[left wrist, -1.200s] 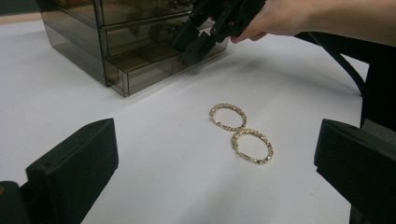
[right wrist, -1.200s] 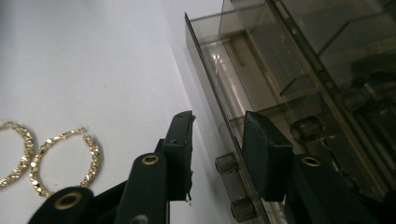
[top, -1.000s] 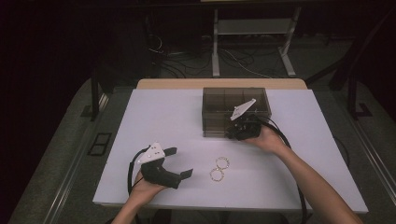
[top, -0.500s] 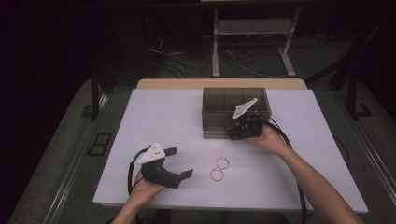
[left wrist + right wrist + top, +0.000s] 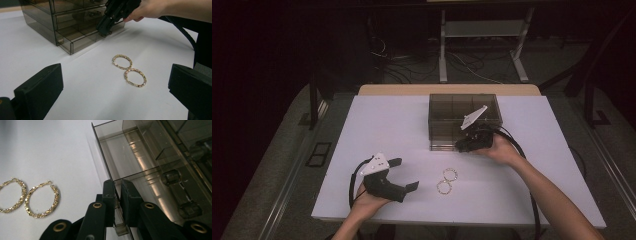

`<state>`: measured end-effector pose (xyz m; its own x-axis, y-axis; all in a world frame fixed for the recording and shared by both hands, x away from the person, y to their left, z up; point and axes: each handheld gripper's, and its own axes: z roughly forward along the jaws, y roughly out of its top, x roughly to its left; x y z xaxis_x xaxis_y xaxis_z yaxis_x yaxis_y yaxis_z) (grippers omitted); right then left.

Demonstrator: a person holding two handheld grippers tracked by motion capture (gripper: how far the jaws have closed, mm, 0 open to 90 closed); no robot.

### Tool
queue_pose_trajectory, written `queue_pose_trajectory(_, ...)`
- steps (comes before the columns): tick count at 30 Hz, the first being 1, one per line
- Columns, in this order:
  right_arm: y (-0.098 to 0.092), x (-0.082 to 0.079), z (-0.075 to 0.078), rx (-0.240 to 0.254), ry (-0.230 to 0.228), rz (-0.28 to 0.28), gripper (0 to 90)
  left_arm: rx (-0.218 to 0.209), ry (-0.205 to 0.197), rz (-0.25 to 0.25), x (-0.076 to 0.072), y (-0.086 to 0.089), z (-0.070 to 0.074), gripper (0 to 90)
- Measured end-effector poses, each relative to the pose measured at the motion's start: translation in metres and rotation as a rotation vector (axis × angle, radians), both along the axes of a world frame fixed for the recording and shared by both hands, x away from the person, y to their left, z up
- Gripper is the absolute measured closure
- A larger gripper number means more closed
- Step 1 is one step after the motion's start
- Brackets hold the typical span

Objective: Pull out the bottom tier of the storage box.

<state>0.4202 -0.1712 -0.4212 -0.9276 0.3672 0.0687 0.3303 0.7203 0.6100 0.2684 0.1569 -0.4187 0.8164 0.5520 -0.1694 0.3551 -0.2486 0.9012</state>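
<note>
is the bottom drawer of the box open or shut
Partly open. The bottom drawer juts out past the front of the box, and the right claw is clamped on its front wall.

A white rectangular tabletop [image 5: 377, 120] with a pale wooden far edge stands in a dim room; beyond it, a grey metal stand [image 5: 482, 35] and tangled dark cables [image 5: 412, 65] on grey floor

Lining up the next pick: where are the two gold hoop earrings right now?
In the high view the gold hoop earrings lie side by side, touching, on the white table, just in front of the smoky drawer box, between the left gripper and right gripper.
</note>
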Motion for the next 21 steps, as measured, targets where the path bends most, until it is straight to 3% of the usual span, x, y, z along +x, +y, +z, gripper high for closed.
queue_pose_trajectory(21, -0.0052, -0.0030, -0.0037, 0.040, 0.083, 0.012, 80.6, -0.001, 0.000, 0.002, -0.0003, 0.0001, 0.0001, 0.0)
